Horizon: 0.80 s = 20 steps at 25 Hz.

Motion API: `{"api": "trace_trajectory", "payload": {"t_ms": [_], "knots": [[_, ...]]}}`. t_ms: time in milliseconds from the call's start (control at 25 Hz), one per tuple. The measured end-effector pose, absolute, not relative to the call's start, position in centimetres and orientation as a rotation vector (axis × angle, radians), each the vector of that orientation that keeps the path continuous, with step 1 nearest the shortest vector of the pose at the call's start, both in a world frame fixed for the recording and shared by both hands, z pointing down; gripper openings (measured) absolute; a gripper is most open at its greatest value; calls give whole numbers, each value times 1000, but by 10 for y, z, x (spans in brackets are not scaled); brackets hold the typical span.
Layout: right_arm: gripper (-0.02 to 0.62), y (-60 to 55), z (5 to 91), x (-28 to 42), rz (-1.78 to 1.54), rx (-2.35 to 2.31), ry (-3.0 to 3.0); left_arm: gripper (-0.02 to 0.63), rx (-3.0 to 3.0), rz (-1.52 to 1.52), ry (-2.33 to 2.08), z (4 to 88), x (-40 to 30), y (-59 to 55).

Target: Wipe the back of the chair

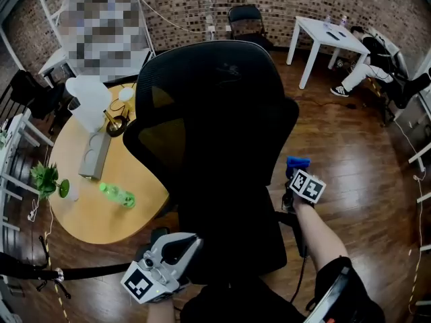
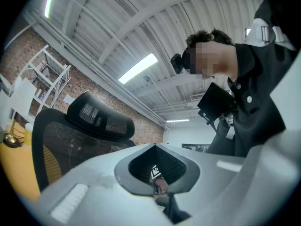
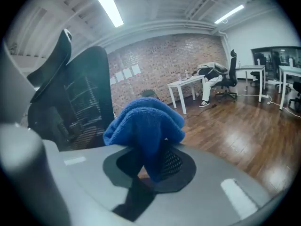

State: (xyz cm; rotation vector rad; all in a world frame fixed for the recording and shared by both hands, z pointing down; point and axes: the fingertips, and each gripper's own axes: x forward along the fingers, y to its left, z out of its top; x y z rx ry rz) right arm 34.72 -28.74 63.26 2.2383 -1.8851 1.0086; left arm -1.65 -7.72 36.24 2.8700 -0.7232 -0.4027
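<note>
A black office chair (image 1: 215, 147) with a mesh back and headrest fills the middle of the head view, its back turned toward me. My right gripper (image 1: 298, 175) is just right of the backrest, beside the armrest, shut on a bunched blue cloth (image 1: 297, 163). In the right gripper view the cloth (image 3: 146, 124) bulges out over the right gripper (image 3: 155, 147), with the chair (image 3: 80, 107) at the left, apart from it. My left gripper (image 1: 176, 251) hangs low at the chair's left rear, shut and holding nothing. Tilted upward, the left gripper (image 2: 155, 146) sees the chair (image 2: 70, 140) to its left.
A round wooden table (image 1: 94, 214) stands left of the chair with a green bottle (image 1: 118, 195), a small plant (image 1: 47, 178), a grey box (image 1: 94, 155) and a white lamp (image 1: 87, 103). A white table (image 1: 323, 36) and a seated person (image 1: 367, 69) are at the back right.
</note>
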Motion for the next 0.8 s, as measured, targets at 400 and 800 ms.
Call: {"api": "trace_trajectory", "payload": {"t_ms": [400,800], "knots": [[54,-285,683,167,989,1742,-2061,3,2827,-369,-906,360,-72,-49],[54,-284,708,13,1026,1440,-2191,3,2733,-357,-1192,364,-142,-14]]}}
